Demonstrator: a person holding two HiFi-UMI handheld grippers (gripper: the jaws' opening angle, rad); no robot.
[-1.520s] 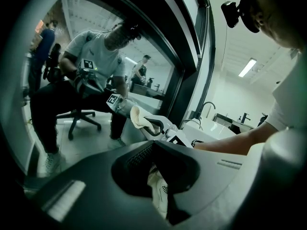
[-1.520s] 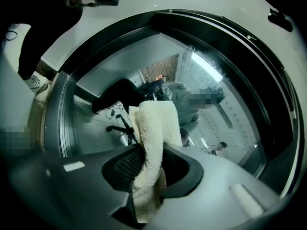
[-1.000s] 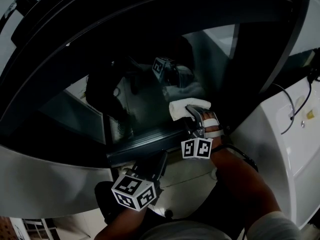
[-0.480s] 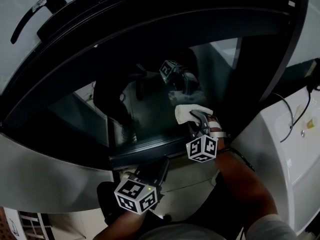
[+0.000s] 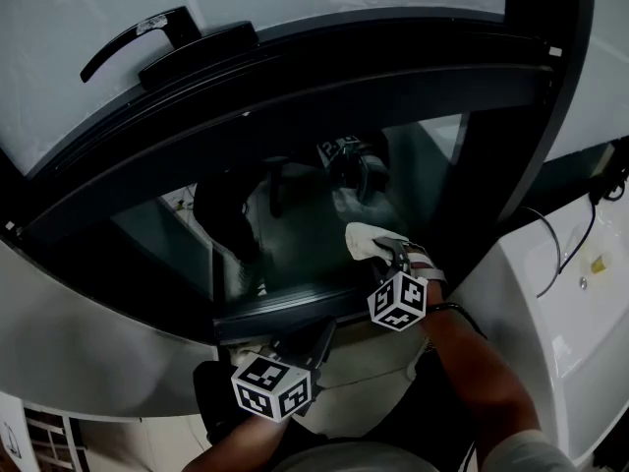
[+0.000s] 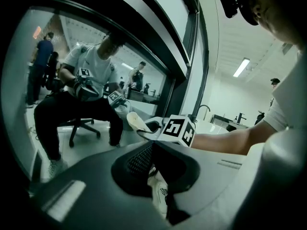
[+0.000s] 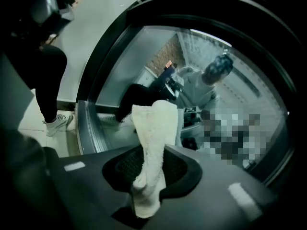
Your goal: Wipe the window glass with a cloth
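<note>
The window glass is a dark pane in a black frame, with the seated person mirrored in it. A white cloth touches the pane's lower right part, and my right gripper is shut on it. In the right gripper view the cloth stands up from between the jaws of the right gripper toward the glass. My left gripper hangs lower, below the sill, shut and holding nothing. The left gripper view has the left gripper in front, with the cloth and the right gripper's cube beyond.
A black window handle sits on the upper sash at top left. A white counter with a dark cable stands to the right. The black frame post borders the pane on the right. Pale floor lies below.
The head view has tilted up, so the handle and upper sash now show more. The right gripper keeps the cloth on the pane's lower right. The left gripper has hardly moved.
</note>
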